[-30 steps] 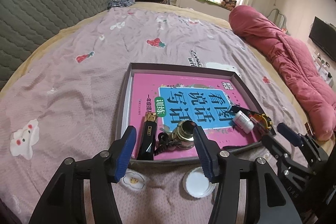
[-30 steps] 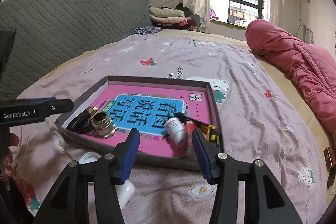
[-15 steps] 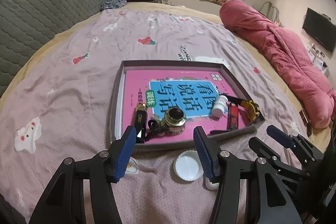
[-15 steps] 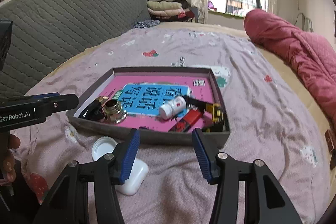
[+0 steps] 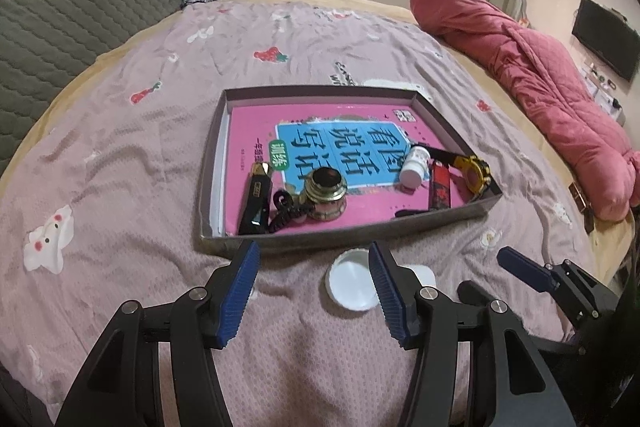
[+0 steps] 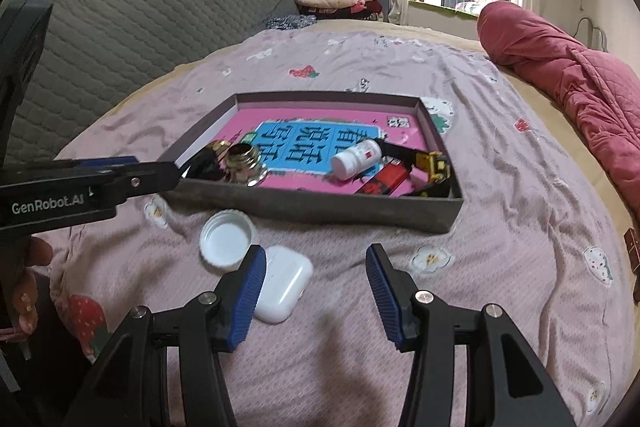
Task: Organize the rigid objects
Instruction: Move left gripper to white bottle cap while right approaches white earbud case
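- Currently, nothing is held by the left gripper (image 5: 314, 287) or the right gripper (image 6: 316, 293); both sets of jaws are spread wide.
- Just beside them, a white cap (image 6: 227, 239) and a white earbud case (image 6: 284, 283) are seen on the bedsheet (image 6: 520, 227).
- Beyond, a small bottle (image 6: 356, 159), lighter (image 5: 440, 185) and watch (image 5: 476, 173) are found inside the tray (image 5: 360, 227).

Soft, wrinkled printed cloth covers the bed (image 5: 120, 155). The shallow tray (image 6: 320, 205) looks like matt grey cardboard, a glossy pink paper book (image 5: 360, 143) lying inside. The earbud case (image 6: 282, 283) is smooth, shiny white plastic; the cap (image 6: 226, 241) is plain white plastic. The brassy fitting (image 5: 325, 193) gleams like metal.
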